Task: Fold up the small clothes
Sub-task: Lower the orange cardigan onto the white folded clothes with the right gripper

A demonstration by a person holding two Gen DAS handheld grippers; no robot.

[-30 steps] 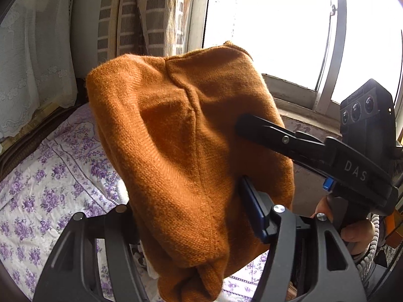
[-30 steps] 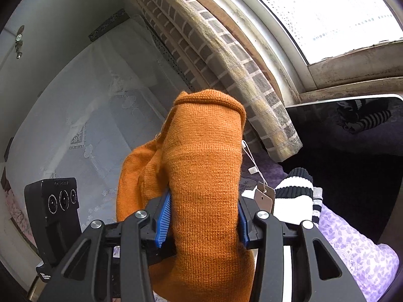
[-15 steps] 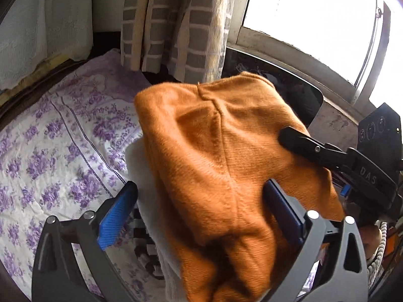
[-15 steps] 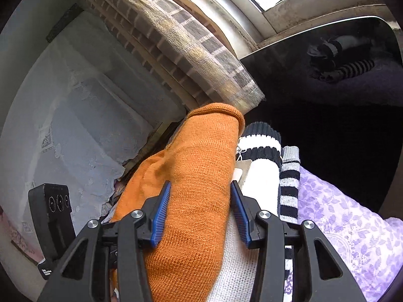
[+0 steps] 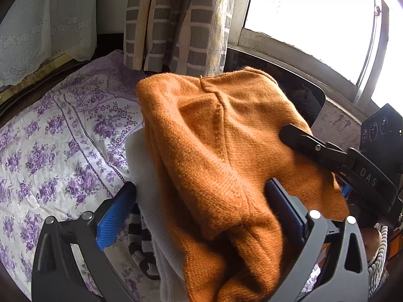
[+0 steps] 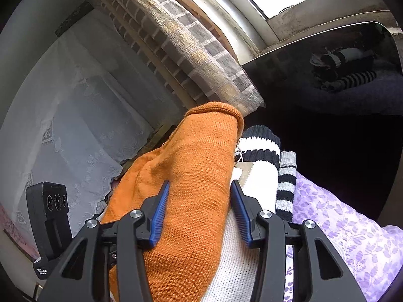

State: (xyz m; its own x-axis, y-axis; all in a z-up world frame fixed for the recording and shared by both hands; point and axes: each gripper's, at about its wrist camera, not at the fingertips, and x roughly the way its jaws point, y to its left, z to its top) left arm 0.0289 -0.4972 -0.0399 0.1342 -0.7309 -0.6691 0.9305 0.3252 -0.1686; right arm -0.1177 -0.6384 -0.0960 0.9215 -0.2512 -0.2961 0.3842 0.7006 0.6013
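Jaws wide around orange sweater [image 5: 216, 156].

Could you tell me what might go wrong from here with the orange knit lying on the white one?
1. The right gripper has the orange sweater between its jaws, so pulling away could drag it off the white sweater.
2. The left gripper stands open around the bunched end, which may slump unevenly.
3. The paper tag could snag on the right jaw.
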